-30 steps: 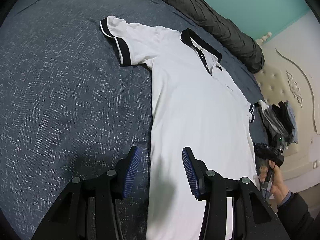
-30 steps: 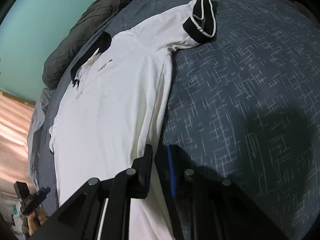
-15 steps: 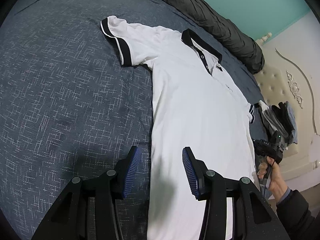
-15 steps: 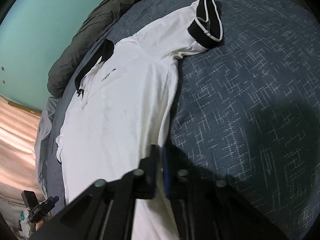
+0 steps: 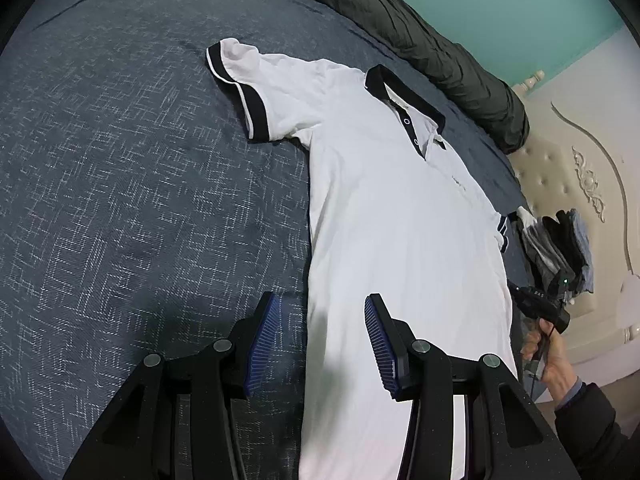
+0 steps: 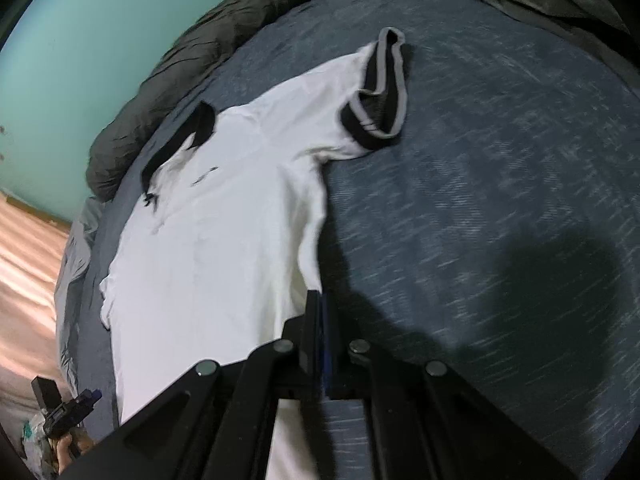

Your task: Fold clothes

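Lifted since the earlier frame by the pinching right tool (image 6: 320, 320), the shirt (image 6: 208, 232) edge risks being dragged askew while the spread left tool (image 5: 322, 344) grips nothing.

The left tongs (image 5: 322, 340) are matte black, their linkage arms pinned with round silver screws; ribbed blue pads (image 5: 264, 344) line the fingers. The right tongs (image 6: 321, 344) match — black arms, silver screws, blue pads. Beyond them, a dark sleeve (image 5: 596, 420) over a blue-grey cuff.
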`<state>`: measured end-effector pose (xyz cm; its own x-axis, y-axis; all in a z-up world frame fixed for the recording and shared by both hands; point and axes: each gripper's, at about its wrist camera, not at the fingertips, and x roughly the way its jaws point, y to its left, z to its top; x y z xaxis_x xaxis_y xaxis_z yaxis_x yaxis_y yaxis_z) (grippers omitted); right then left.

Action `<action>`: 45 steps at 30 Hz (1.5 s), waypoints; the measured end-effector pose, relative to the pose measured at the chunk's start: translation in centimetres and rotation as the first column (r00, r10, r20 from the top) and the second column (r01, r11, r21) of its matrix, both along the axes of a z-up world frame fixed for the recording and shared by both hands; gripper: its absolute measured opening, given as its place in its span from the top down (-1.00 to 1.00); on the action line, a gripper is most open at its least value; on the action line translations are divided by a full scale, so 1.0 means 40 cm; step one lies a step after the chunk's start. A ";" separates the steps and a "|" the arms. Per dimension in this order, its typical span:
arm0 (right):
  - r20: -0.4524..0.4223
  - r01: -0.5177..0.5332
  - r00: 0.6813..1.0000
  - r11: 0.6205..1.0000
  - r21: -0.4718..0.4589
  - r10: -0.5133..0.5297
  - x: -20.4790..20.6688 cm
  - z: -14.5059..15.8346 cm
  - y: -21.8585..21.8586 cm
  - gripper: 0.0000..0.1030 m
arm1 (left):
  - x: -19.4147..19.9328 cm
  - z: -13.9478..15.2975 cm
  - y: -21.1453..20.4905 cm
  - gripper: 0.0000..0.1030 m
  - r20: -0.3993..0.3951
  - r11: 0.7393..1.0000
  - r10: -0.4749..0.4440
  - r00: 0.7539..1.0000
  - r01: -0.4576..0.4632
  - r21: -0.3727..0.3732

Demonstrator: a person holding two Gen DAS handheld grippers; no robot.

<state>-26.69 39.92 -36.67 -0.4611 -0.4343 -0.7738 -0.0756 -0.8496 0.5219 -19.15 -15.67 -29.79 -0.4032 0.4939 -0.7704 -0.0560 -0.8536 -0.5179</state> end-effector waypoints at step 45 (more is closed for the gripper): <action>0.033 -0.249 0.968 0.968 0.014 0.248 0.218 0.008 -0.061 0.96 | 0.018 0.008 0.016 0.06 0.012 0.999 -0.038 0.999 0.038 0.002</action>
<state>-17.99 37.48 -36.35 -0.3162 -0.5184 -0.7945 0.1235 -0.8529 0.5073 -18.44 -15.05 -29.47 -0.3746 0.5099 -0.7744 -0.0817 -0.8501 -0.5203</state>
